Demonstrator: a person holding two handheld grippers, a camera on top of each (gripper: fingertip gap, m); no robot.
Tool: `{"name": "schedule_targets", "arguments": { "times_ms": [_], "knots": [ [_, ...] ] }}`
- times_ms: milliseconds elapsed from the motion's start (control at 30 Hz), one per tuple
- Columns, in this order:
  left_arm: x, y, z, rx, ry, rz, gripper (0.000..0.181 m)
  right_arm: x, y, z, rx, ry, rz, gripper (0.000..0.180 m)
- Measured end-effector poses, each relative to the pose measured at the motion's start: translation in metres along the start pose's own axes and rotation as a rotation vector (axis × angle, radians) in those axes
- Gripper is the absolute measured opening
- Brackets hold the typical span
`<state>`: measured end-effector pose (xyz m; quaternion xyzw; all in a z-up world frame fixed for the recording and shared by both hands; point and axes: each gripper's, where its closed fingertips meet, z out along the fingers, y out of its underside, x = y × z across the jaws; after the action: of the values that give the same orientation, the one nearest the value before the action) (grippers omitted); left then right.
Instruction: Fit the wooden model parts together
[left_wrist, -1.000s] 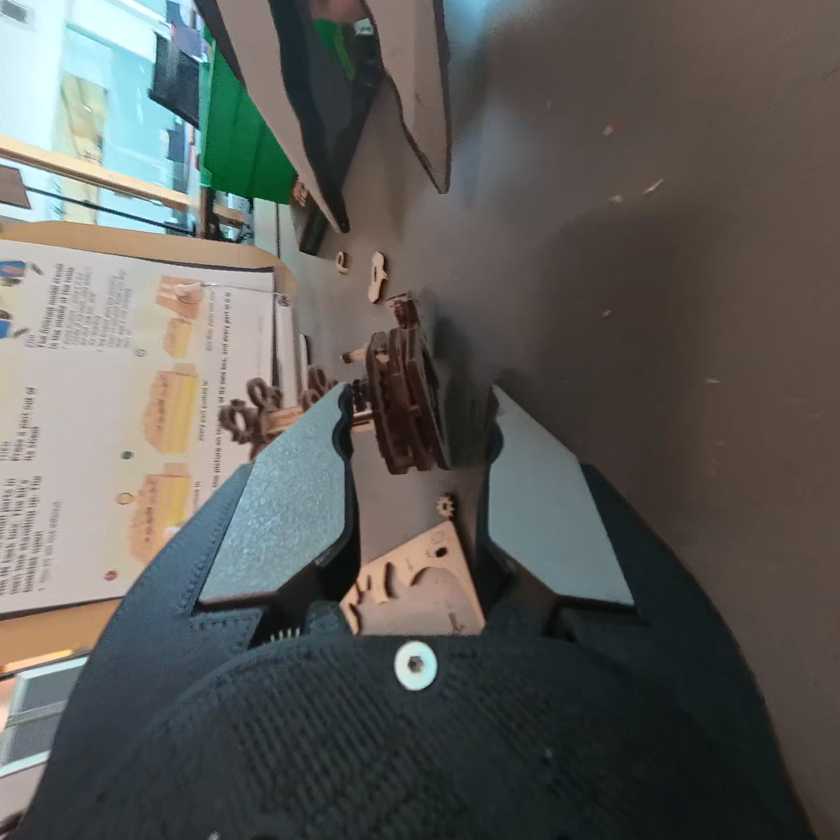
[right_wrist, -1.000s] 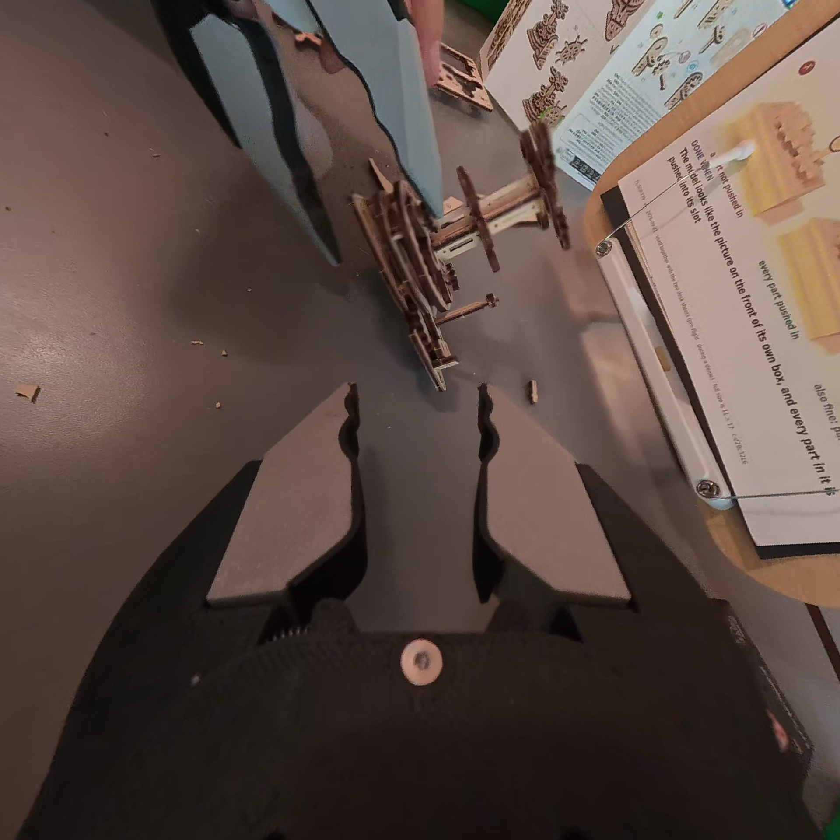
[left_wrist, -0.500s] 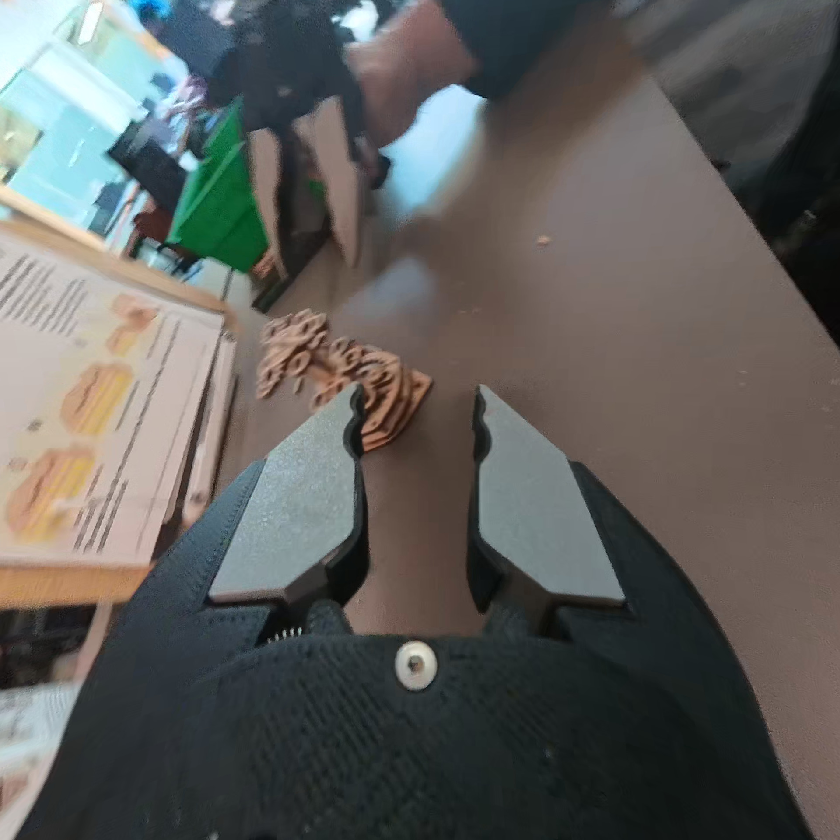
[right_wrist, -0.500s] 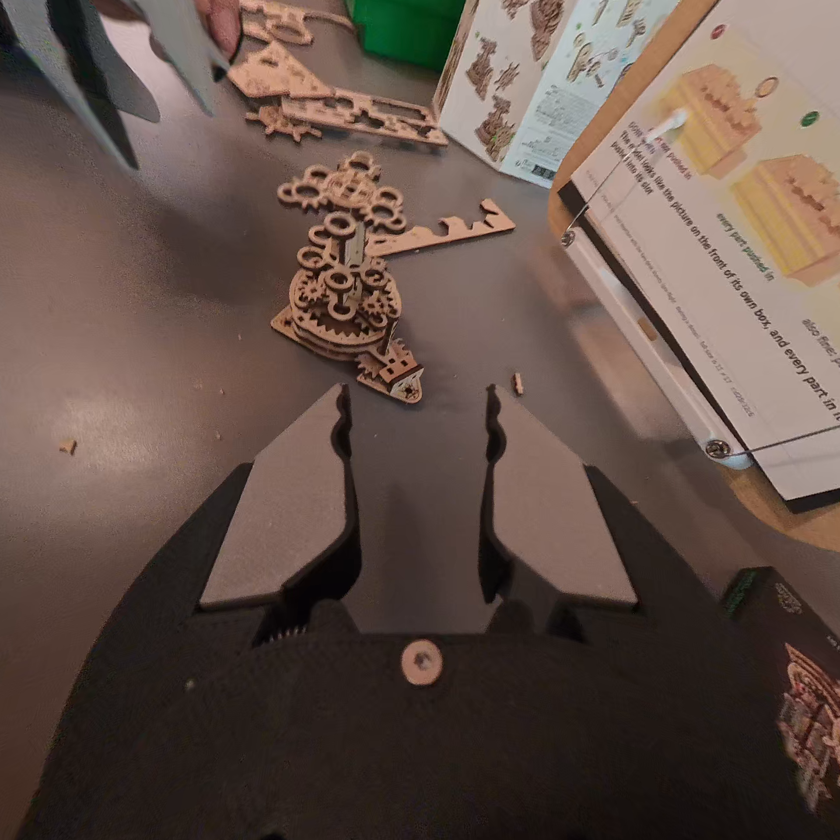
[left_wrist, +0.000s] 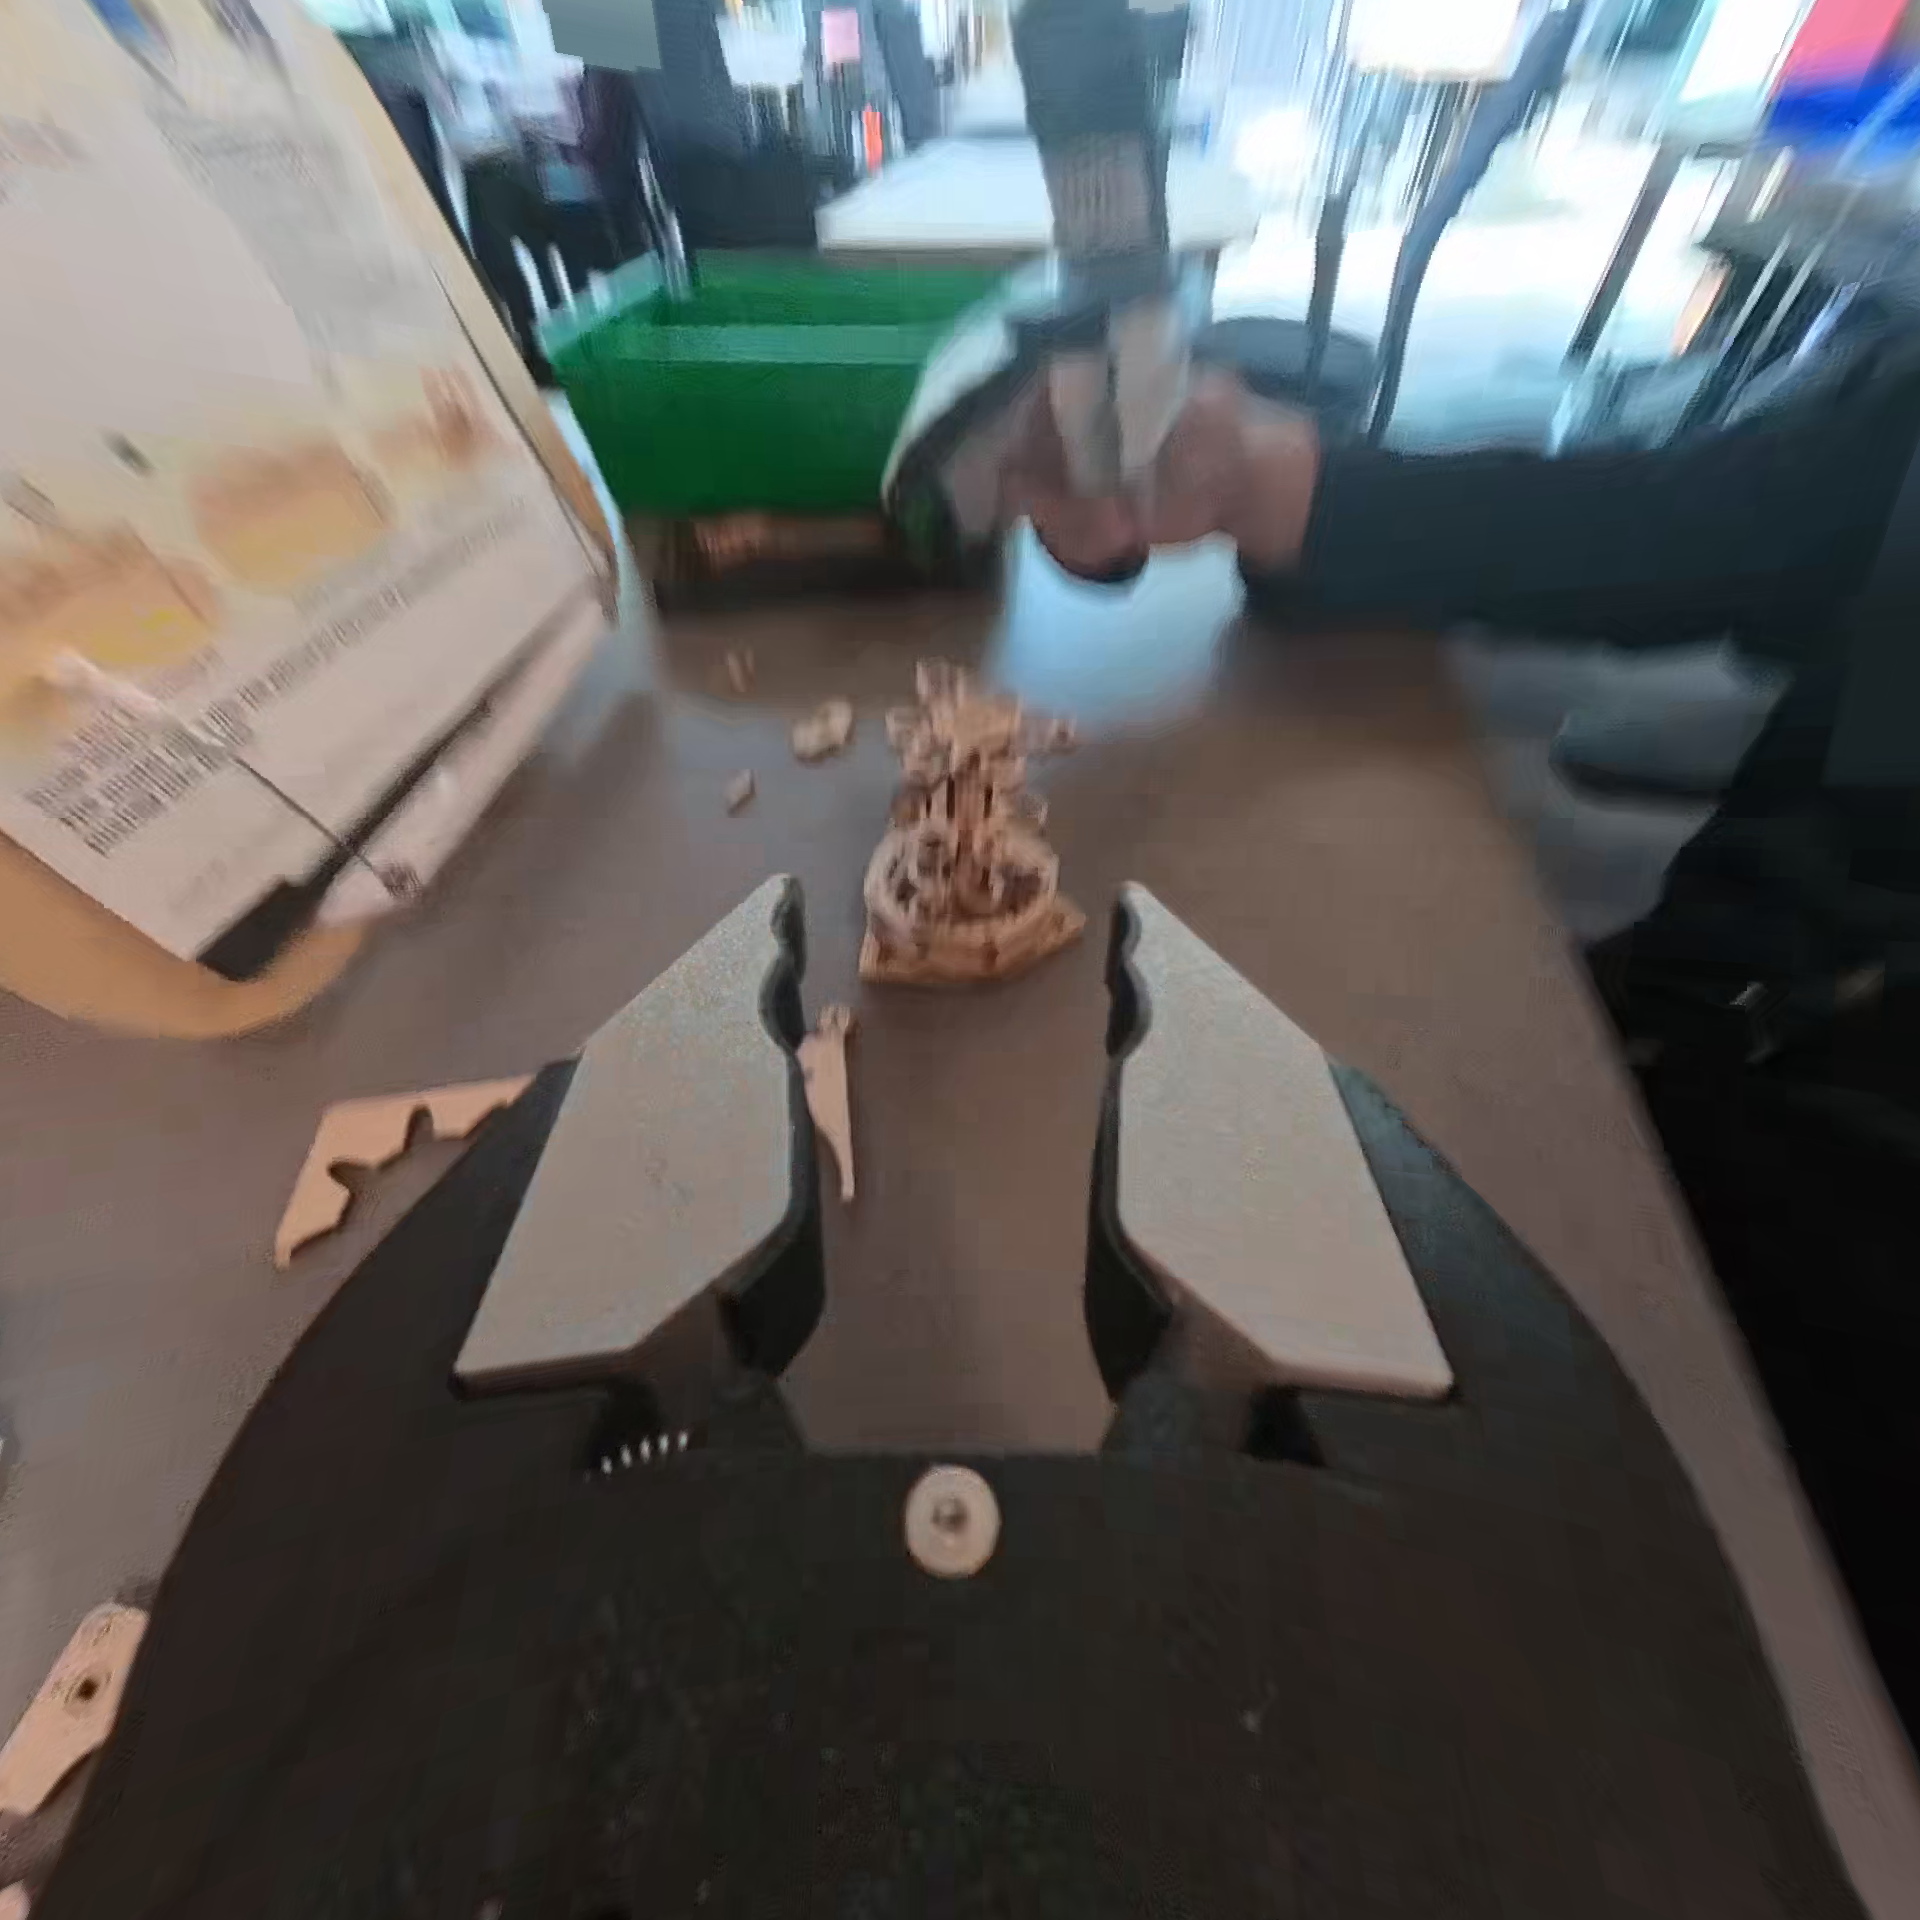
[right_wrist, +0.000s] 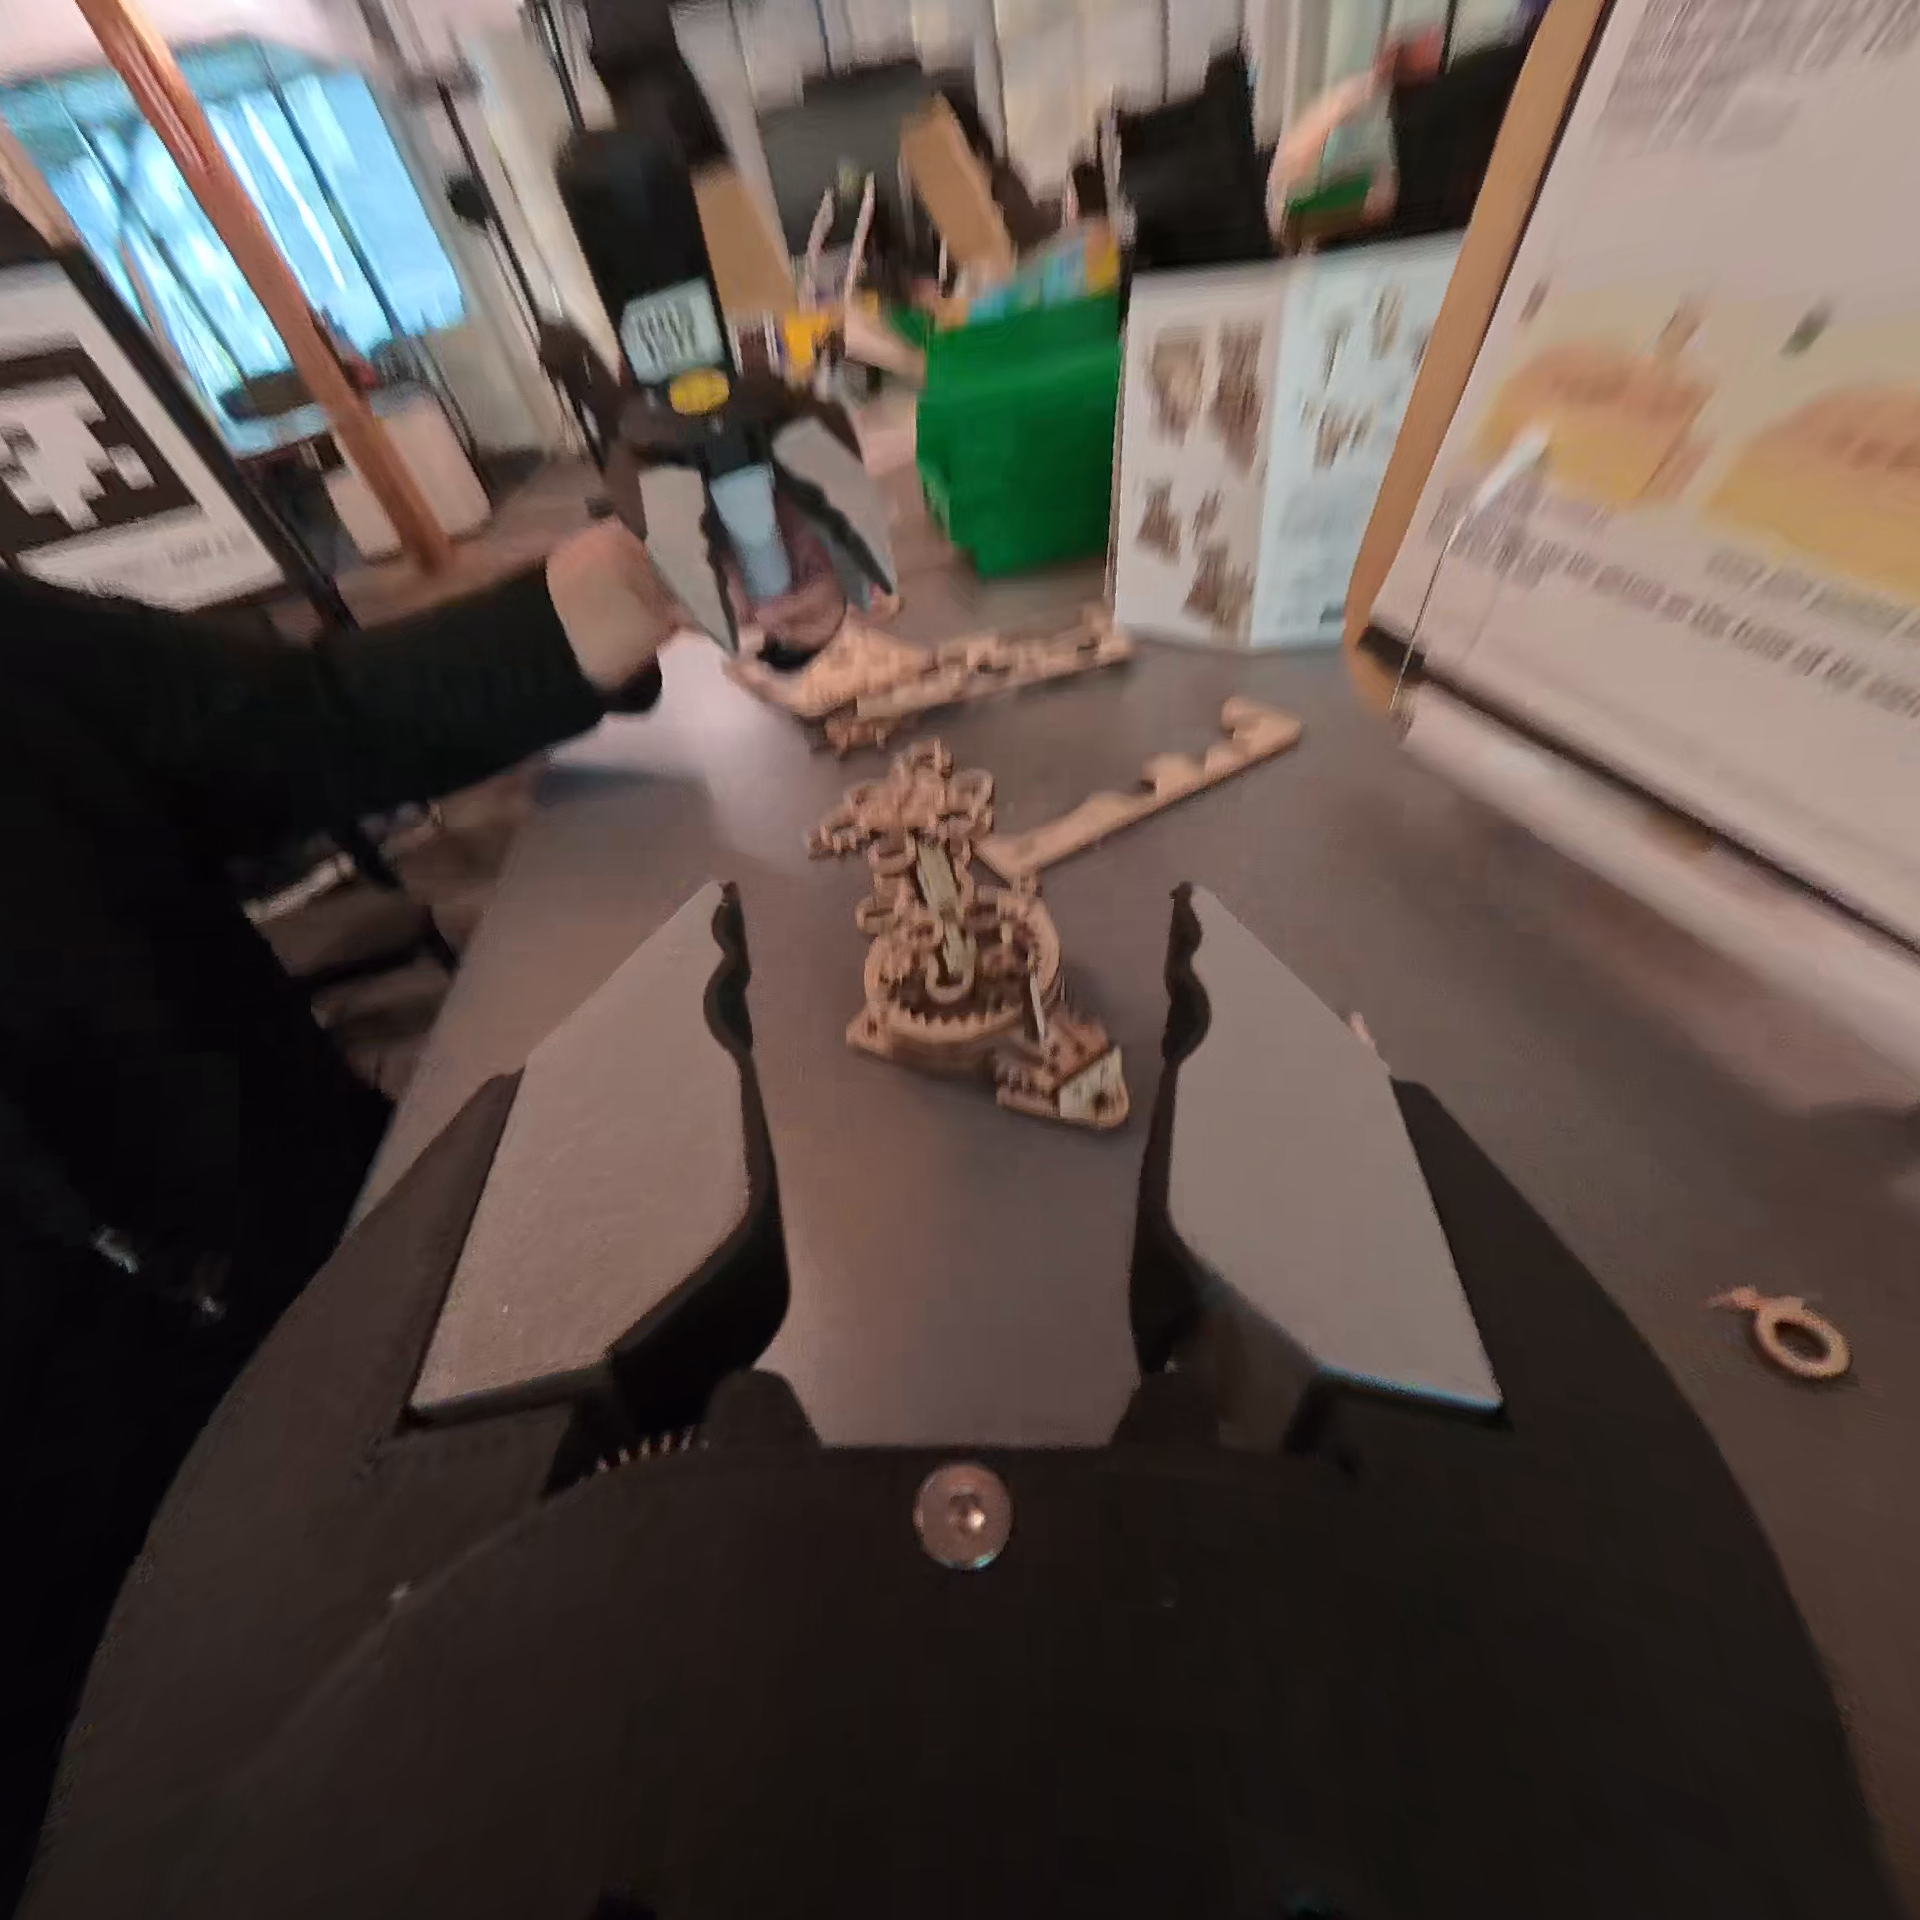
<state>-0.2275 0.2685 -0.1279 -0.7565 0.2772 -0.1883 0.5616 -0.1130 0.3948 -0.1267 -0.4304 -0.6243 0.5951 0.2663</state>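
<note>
Both tongs are spread with nothing in them now: the left gripper (left_wrist: 951, 940) and right gripper (right_wrist: 956, 935) have pulled back and up off the gear model (right_wrist: 961, 961), which sits alone on the grey table (right_wrist: 1455, 1039), no longer tipped.

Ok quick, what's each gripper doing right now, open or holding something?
Left gripper: open, holding nothing.
Right gripper: open, holding nothing.
</note>
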Motion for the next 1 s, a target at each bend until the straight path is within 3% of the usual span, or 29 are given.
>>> {"name": "schedule_targets", "arguments": {
  "times_ms": [133,167,300,600,1000],
  "knots": [
    [0.009,0.052,0.031,-0.137,0.036,0.141,0.038,0.006,0.053,0.023,-0.242,0.030,-0.062,0.078],
    [0.012,0.055,0.034,-0.143,0.046,0.151,0.031,0.008,0.062,0.027,-0.290,0.041,-0.079,0.079],
    [0.012,0.056,0.033,-0.149,-0.015,0.149,0.030,0.011,0.082,0.039,-0.418,0.069,-0.174,0.080],
    [0.003,0.062,0.033,-0.127,-0.005,-0.085,0.028,0.017,0.080,0.054,-0.405,0.064,-0.267,0.078],
    [0.015,0.062,0.043,-0.171,-0.009,0.019,0.033,0.021,0.092,0.058,-0.478,0.090,-0.314,0.075]
  ]
}}
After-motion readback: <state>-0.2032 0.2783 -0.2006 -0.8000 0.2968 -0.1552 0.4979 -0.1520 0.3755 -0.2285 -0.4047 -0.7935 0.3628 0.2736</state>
